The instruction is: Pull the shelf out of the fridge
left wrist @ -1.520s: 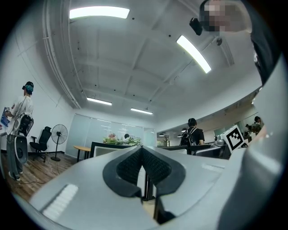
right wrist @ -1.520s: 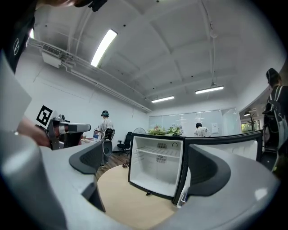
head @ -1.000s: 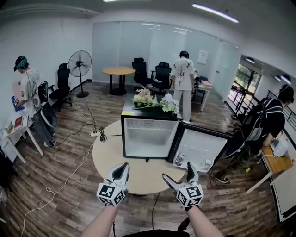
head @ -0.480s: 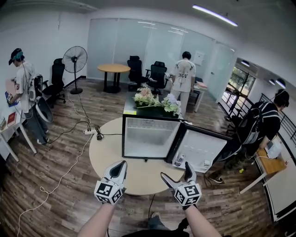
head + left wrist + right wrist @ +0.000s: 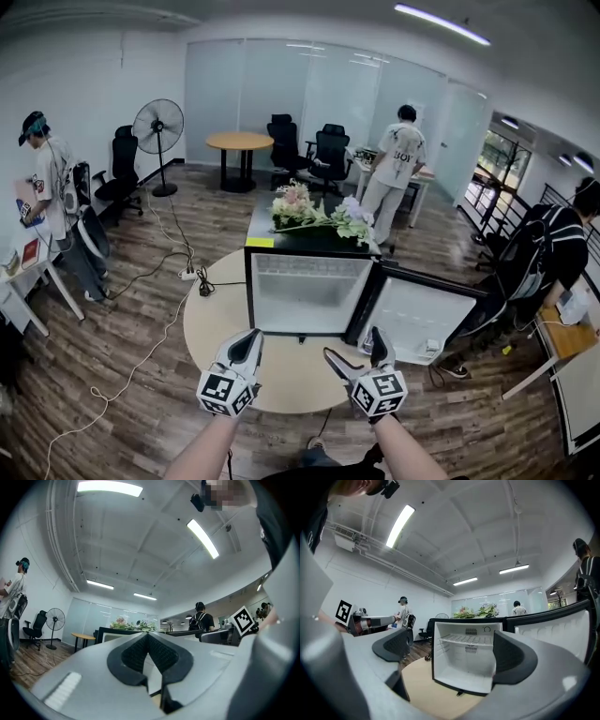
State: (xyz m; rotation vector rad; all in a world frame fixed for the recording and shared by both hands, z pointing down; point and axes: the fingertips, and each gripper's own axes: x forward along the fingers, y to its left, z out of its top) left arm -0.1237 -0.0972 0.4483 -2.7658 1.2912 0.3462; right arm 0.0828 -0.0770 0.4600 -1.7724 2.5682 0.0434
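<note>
A small black fridge (image 5: 309, 281) stands on a round table (image 5: 216, 328), its door (image 5: 427, 314) swung open to the right. Inside, a white wire shelf (image 5: 471, 639) sits high in the white cavity; the head view shows that shelf (image 5: 314, 270) near the top. My left gripper (image 5: 247, 344) hovers over the table's near edge with its jaws shut and empty. My right gripper (image 5: 356, 349) hangs beside it, jaws open and empty, pointing at the fridge (image 5: 464, 656). Both are well short of the fridge.
A bouquet of flowers (image 5: 314, 211) lies on top of the fridge. Small items sit in the door's rack (image 5: 433, 349). Cables (image 5: 169, 272) trail over the wooden floor at left. People stand at left (image 5: 47, 183), back (image 5: 398, 169) and right (image 5: 567, 244). Office chairs and another round table (image 5: 242, 142) are behind.
The head view shifted a little. The person at the back walked to the right. Both grippers hold about the same places.
</note>
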